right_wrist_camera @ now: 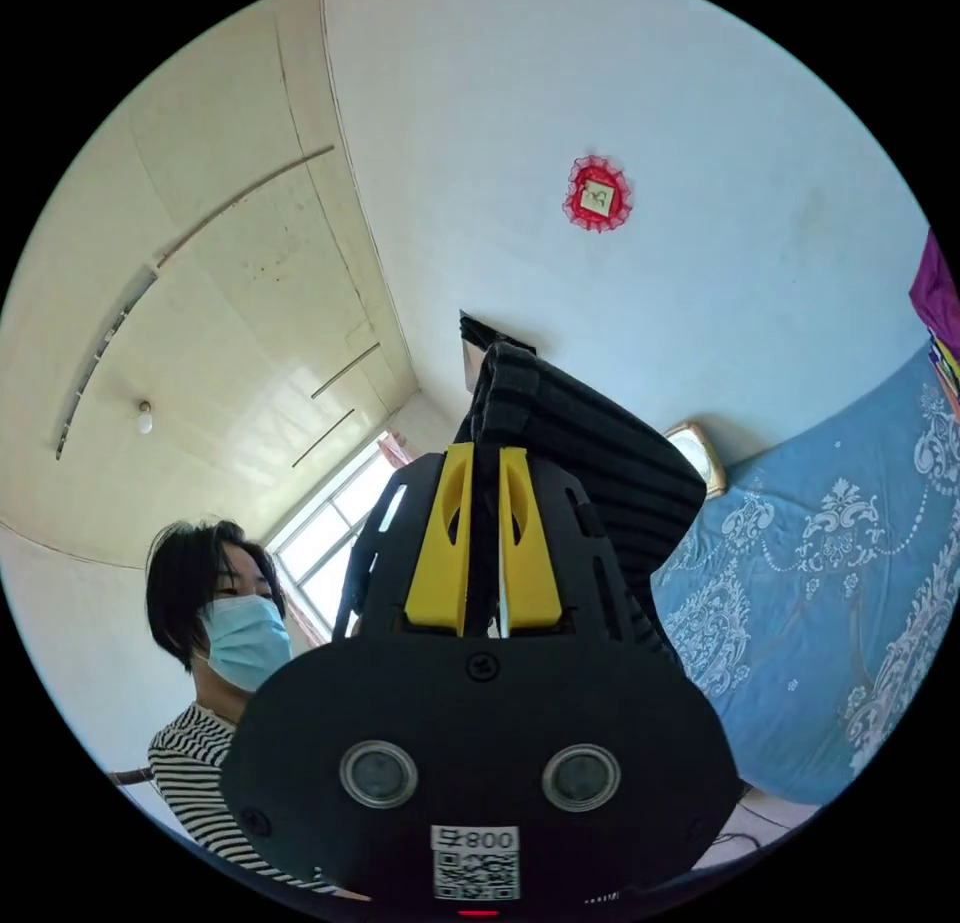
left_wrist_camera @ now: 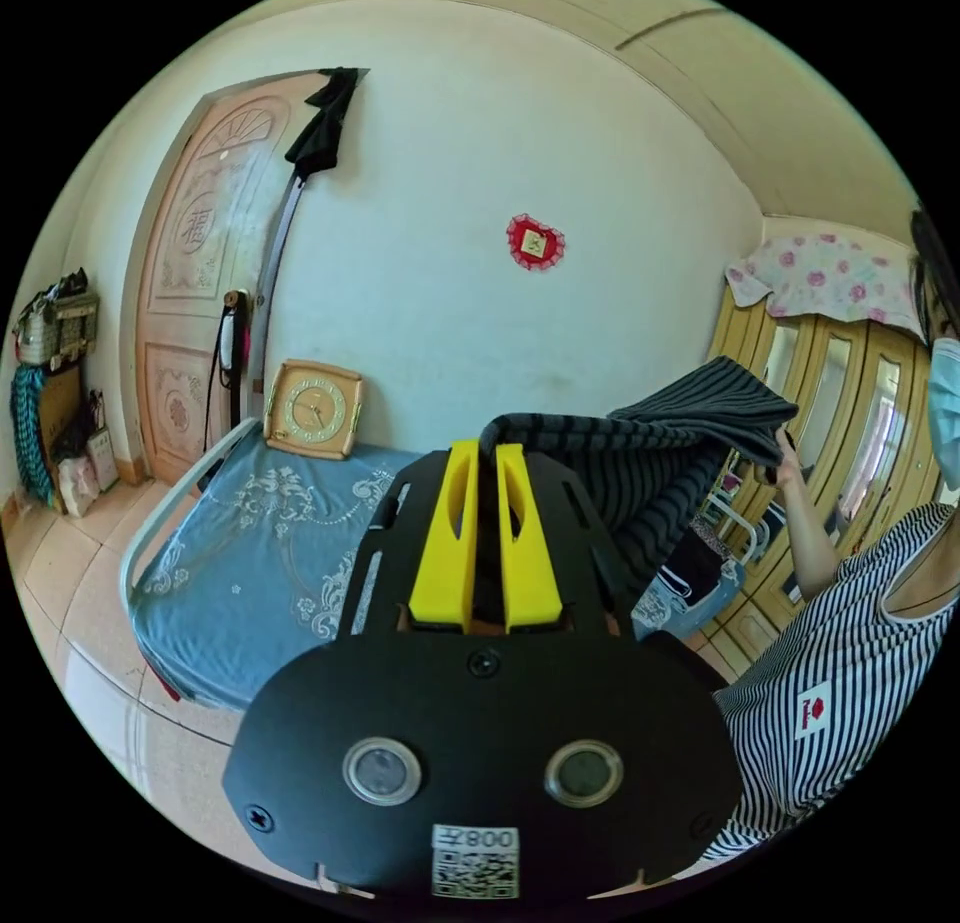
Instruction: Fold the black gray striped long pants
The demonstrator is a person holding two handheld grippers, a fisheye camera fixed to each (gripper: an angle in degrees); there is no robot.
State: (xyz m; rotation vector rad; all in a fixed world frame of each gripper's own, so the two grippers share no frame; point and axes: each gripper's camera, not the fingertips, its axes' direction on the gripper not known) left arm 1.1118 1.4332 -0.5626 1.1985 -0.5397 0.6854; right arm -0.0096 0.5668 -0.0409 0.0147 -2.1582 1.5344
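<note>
Left gripper view: yellow-jawed left tongs (left_wrist_camera: 486, 450) sit closest to the lens, jaws drawn nearly together and clamped on an edge of the black gray striped long pants (left_wrist_camera: 670, 443). From the jaw tips the pants run off to the right, held up in the air above the bed (left_wrist_camera: 250, 563), to a person's hand (left_wrist_camera: 785, 458) that grips the far end. Beyond the tongs, to the left, a square clock (left_wrist_camera: 312, 409) leans against the wall at the head of the bed. A wooden door (left_wrist_camera: 205, 273) stands further left.

Right gripper view: right tongs (right_wrist_camera: 486, 450) have their jaws almost closed and pinch a bunched fold of the pants (right_wrist_camera: 580, 443), which rises past the jaw tips and drapes down to the right. The bed (right_wrist_camera: 830, 603) lies to the right of the tongs.
</note>
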